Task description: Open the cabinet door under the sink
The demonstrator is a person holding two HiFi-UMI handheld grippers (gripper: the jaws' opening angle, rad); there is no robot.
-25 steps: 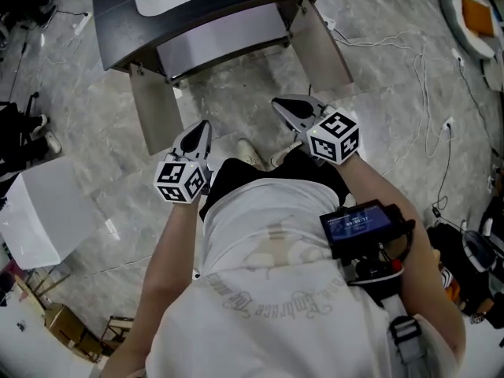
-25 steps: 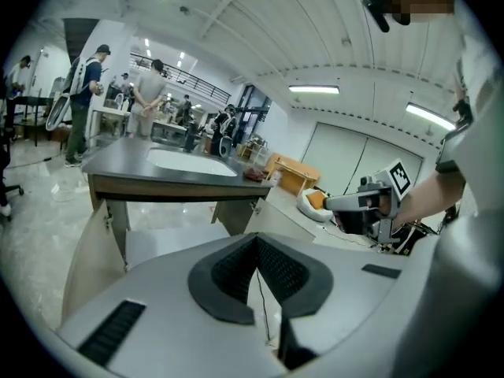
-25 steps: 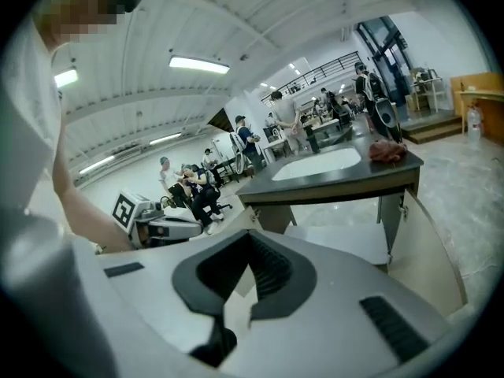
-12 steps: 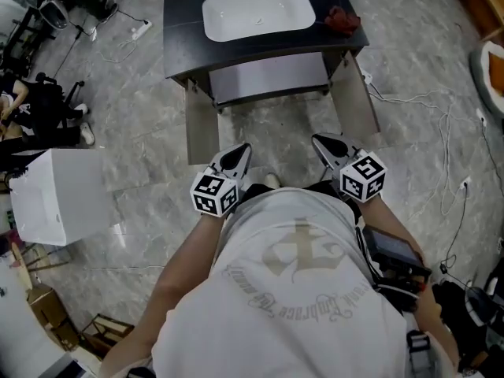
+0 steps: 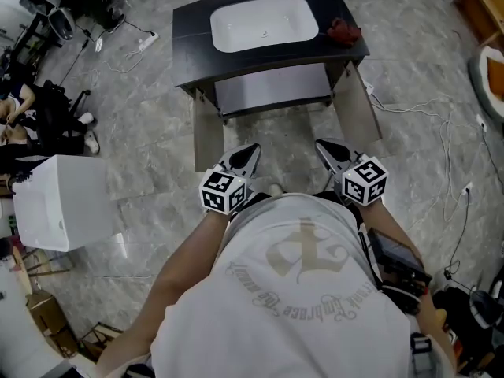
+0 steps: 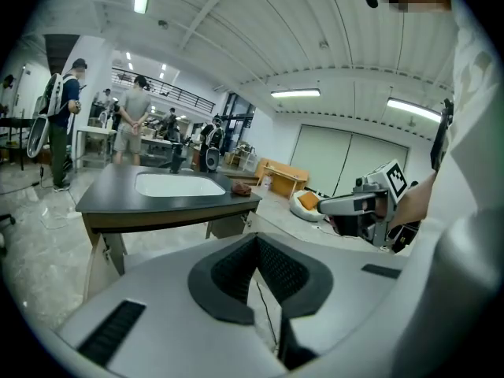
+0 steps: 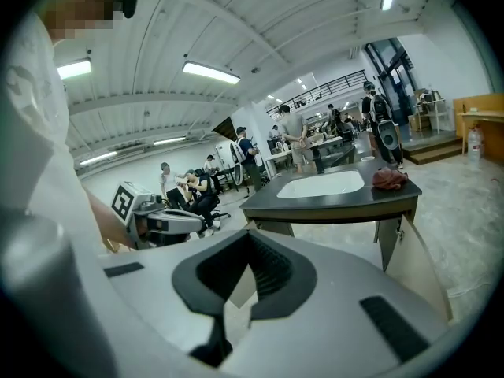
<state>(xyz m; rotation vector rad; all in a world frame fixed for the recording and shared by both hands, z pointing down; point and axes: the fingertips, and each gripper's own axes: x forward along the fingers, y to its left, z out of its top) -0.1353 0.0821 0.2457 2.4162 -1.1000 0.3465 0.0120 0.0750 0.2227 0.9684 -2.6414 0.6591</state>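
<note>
The sink cabinet [image 5: 189, 50] has a dark top with a white basin [image 5: 264, 22] and a red cloth [image 5: 343, 31] on its right corner. Both doors under it stand swung out: the left door [image 5: 206, 136] and the right door [image 5: 358, 113]. My left gripper [image 5: 247, 156] and right gripper [image 5: 326, 149] hover in front of the cabinet, short of the doors, both shut and holding nothing. The left gripper view shows the cabinet [image 6: 169, 203] beyond the shut left gripper [image 6: 256, 242]. In the right gripper view the right door [image 7: 417, 270] hangs open past the right gripper [image 7: 248, 239].
A white box [image 5: 55, 203] stands on the marble floor at the left. Cables [image 5: 441, 132] trail over the floor at the right, and a power strip [image 5: 146, 38] lies at the upper left. Several people [image 6: 134, 128] stand far behind the sink.
Both grippers have risen and drawn back from the cabinet. The head view has lifted, so the whole sink top now shows. Both doors stay open.
</note>
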